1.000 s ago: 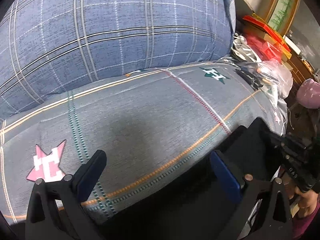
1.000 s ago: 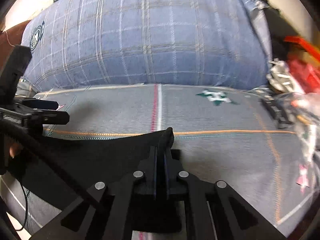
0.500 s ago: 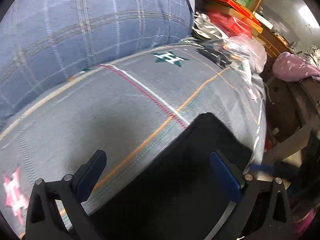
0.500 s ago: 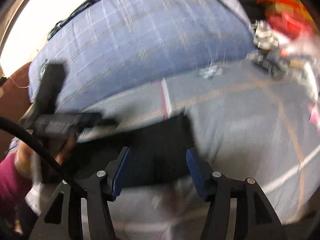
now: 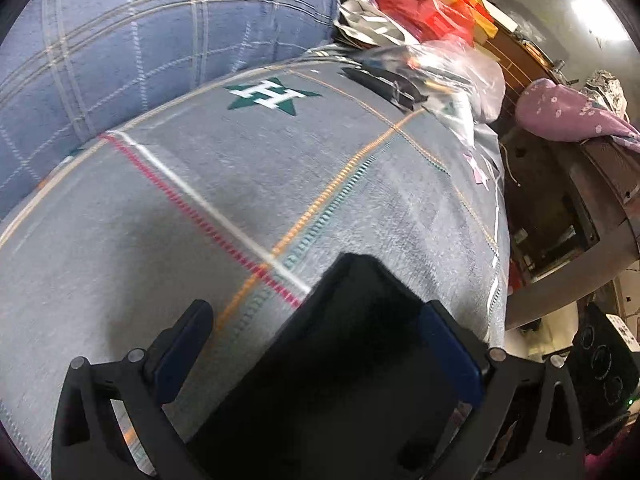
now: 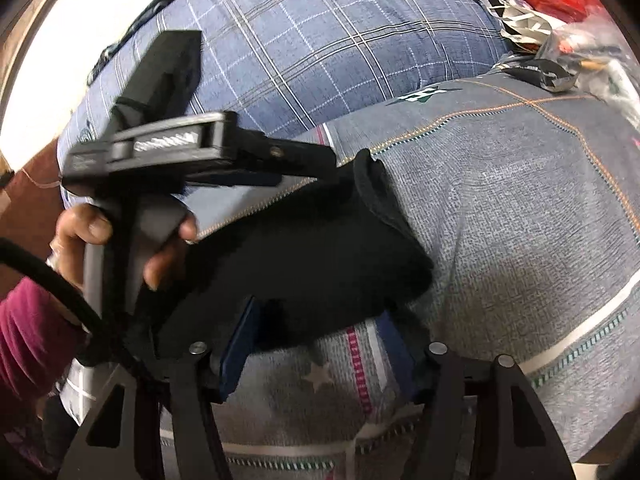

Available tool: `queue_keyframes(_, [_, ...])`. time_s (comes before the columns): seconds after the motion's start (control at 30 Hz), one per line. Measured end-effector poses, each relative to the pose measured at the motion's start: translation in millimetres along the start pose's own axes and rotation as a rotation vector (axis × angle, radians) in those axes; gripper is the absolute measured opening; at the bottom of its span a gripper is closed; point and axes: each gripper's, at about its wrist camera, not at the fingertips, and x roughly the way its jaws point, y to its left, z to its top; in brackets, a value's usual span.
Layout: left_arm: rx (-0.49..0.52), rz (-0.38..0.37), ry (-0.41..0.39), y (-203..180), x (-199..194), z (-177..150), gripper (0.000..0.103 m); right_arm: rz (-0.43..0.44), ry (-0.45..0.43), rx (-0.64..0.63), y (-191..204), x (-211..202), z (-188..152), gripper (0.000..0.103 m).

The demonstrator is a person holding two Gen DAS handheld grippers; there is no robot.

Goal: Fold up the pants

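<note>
The black pants (image 6: 304, 248) lie folded on the grey bedspread (image 6: 520, 208), their near edge reaching between the right gripper (image 6: 316, 344), whose jaws are opening and press on nothing. The left gripper (image 5: 316, 344) stands wide apart over the pants (image 5: 340, 360), its pads clear of the cloth.
</note>
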Motion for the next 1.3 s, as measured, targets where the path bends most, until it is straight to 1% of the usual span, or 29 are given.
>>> queue_keyframes(0.1, [0.018,-0.019,-0.002,-6.7,8.3,8.3,0.103,0.019,-0.025,0.021,-1.5,0.4,1.0,0.070])
queue_keyframes(0.2, [0.061,0.014,-0.004,-16.9,18.5,11.1,0.102,0.052,-0.054,0.071,-7.8,3.5,4.1,0.070])
queue_keyframes(0.23, [0.091,0.026,-0.003,-21.9,20.8,11.0,0.098,0.060,-0.059,0.082,-10.0,4.6,4.2,0.069])
queue_keyframes(0.27, [0.131,0.049,-0.001,-29.2,23.3,10.0,0.083,0.056,-0.062,0.090,-10.9,5.7,5.3,0.058])
queue_keyframes(0.3, [0.172,0.068,-0.003,-36.1,24.3,8.6,0.074,0.043,-0.055,0.088,-11.5,7.7,6.3,0.046])
queue_keyframes(0.33, [0.212,0.070,-0.005,-42.9,24.7,7.5,0.048,0.033,-0.040,0.090,-13.4,11.5,9.9,0.016])
queue_keyframes(0.37, [0.219,0.060,-0.003,-45.0,24.5,8.0,0.030,0.050,-0.037,0.110,-16.2,13.8,12.5,0.014])
queue_keyframes(0.4, [0.208,0.060,-0.001,-43.9,24.6,9.5,0.027,0.067,-0.038,0.125,-16.6,13.1,14.1,0.013])
queue_keyframes(0.43, [0.179,0.043,0.002,-39.9,22.8,11.4,0.019,0.067,-0.042,0.110,-13.4,11.8,16.1,0.011])
queue_keyframes(0.47, [0.154,0.020,0.004,-35.3,19.8,11.3,0.016,0.056,-0.049,0.081,-7.3,9.0,17.3,0.011])
queue_keyframes(0.53, [0.117,-0.004,-0.012,-30.1,8.5,9.8,0.014,0.038,-0.067,0.023,8.4,1.7,21.0,0.011])
queue_keyframes(0.6, [0.127,-0.002,-0.060,-31.6,-14.7,4.8,0.014,0.049,-0.085,-0.019,21.0,-6.3,25.6,0.011])
queue_keyframes(0.63, [0.129,0.003,-0.094,-31.3,-33.0,1.4,0.014,0.058,-0.091,-0.030,25.6,-8.5,27.6,0.011])
queue_keyframes(0.73, [0.087,0.002,-0.168,-23.9,-79.5,-6.2,0.013,0.090,-0.125,-0.120,58.3,-20.6,34.1,0.011])
queue_keyframes(0.83, [0.047,0.023,-0.256,-9.9,-139.9,-25.8,0.013,0.123,-0.141,-0.259,113.2,-26.1,37.3,0.011])
queue_keyframes(0.87, [0.021,0.035,-0.289,-1.6,-162.7,-37.1,0.013,0.132,-0.142,-0.290,124.9,-25.1,37.4,0.011])
queue_keyframes(0.93, [-0.040,0.064,-0.334,16.3,-195.0,-60.6,0.013,0.184,-0.136,-0.366,160.5,-23.8,32.5,0.011])
queue_keyframes(0.97, [-0.094,0.087,-0.358,30.8,-212.9,-80.0,0.013,0.201,-0.127,-0.387,171.9,-20.7,29.0,0.011])
queue_keyframes(1.0, [-0.124,0.106,-0.368,40.7,-222.7,-91.7,0.013,0.223,-0.107,-0.423,190.3,-12.2,22.5,0.011])
queue_keyframes(1.07, [-0.202,0.193,-0.379,62.8,-238.0,-126.1,0.013,0.242,-0.066,-0.464,210.7,6.9,8.9,0.011])
queue_keyframes(1.1, [-0.246,0.220,-0.371,74.3,-241.7,-142.4,0.013,0.258,-0.023,-0.479,223.6,24.9,-2.9,0.011])
queue_keyframes(1.13, [-0.298,0.223,-0.354,87.7,-244.3,-161.4,0.014,0.266,0.010,-0.484,228.8,37.7,-9.4,0.011])
queue_keyframes(1.17, [-0.341,0.225,-0.343,97.6,-245.1,-173.4,0.014,0.275,0.080,-0.493,237.8,60.6,-23.3,0.015])
queue_keyframes(1.2, [-0.380,0.238,-0.331,105.9,-246.6,-185.7,0.017,0.266,0.120,-0.496,242.0,74.7,-32.3,0.017])
queue_keyframes(1.23, [-0.414,0.254,-0.325,112.8,-248.3,-197.1,0.028,0.257,0.176,-0.495,245.9,89.5,-43.5,0.024])
queue_keyframes(1.27, [-0.443,0.269,-0.325,118.0,-251.2,-208.9,0.052,0.270,0.207,-0.491,247.9,93.7,-49.5,0.030])
queue_keyframes(1.3, [-0.474,0.275,-0.336,121.5,-254.7,-219.7,0.063,0.287,0.205,-0.483,247.8,90.2,-49.9,0.032])
